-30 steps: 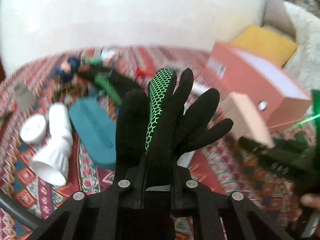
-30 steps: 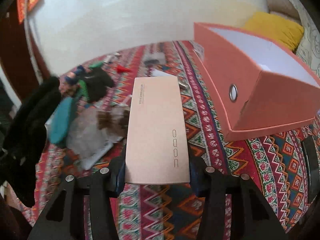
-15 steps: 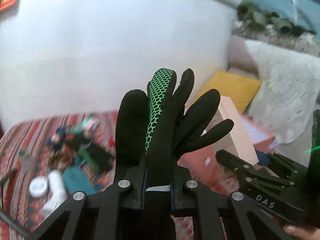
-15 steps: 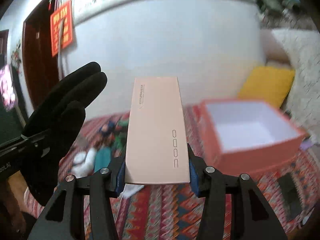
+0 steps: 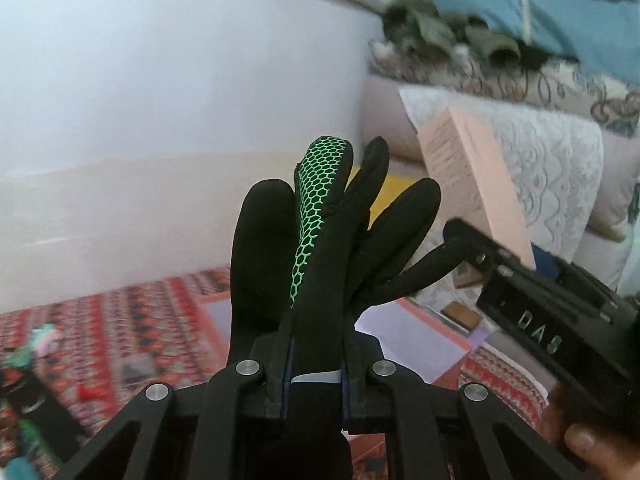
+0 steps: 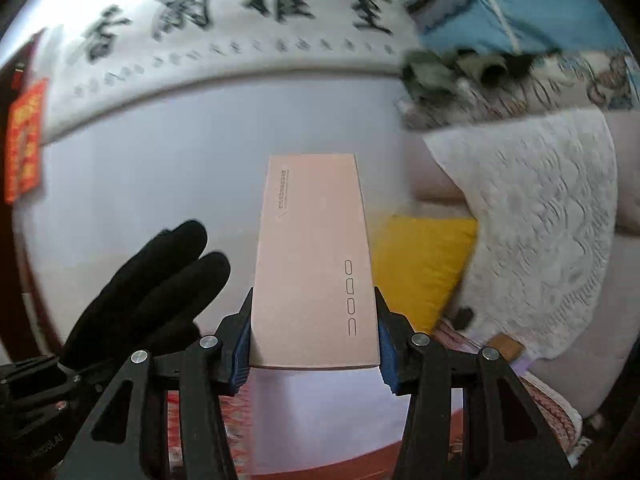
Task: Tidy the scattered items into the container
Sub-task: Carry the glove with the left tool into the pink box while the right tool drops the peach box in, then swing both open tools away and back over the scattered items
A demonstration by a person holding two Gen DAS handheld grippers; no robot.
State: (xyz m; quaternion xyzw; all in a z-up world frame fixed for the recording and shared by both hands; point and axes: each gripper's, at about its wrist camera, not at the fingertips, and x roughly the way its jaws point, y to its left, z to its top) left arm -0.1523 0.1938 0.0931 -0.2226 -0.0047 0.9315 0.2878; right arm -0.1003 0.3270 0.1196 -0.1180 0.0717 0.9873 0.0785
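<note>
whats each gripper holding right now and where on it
The left gripper is shut on the black glove at its cuff end, fingers pointing up. The right gripper clamps the pink box across its long sides near one end.

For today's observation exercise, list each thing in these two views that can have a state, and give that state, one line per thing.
Left tool: shut on the black glove.
Black glove: held upright, fingers splayed, off the floor.
Right tool: shut on the pink box.
Pink box: closed, gripped by its sides, raised in the air.
Orange container: open, on the patterned rug; no item visible in the part shown.
</note>
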